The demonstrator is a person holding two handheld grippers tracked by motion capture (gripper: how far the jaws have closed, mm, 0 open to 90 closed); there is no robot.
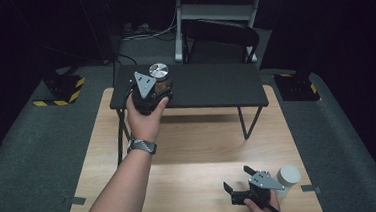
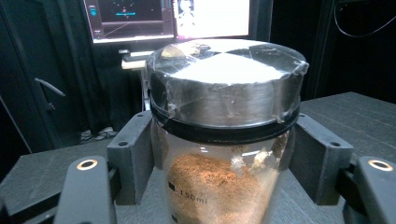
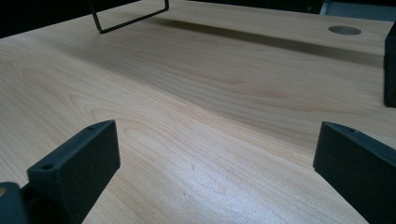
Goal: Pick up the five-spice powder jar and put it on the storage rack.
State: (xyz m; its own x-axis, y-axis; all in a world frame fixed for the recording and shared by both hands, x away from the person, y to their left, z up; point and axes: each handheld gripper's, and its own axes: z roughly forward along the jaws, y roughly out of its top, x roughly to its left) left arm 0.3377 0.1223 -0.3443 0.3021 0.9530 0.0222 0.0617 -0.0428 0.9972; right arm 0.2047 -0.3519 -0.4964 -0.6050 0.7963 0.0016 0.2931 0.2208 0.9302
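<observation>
Two claws are in use. The left claw point(image 1: 150, 86) is clenched on a glass jar point(image 2: 224, 182) with a metal lid point(image 2: 227, 86), part filled with brown powder, held upright over the left end of the black raised shelf point(image 1: 209, 87) at the far side of the wooden worktop point(image 1: 194, 150). The right claw point(image 1: 240, 179) rests near the worktop's front right corner, jaws spread and nothing between them, with a white cylinder point(image 1: 288, 177) just beside it.

Risks, as judged: the pads grip smooth glass below the lid, so a tilt or slackened grip could let the jar slip; set down near the shelf edge, it could tip off.

The left gripper view shows tape across the lid, the powder level and a printed volume mark, none legible from the high view. The high view alone places the jar relative to the shelf. The right gripper view confirms the open jaws over bare wood.
</observation>
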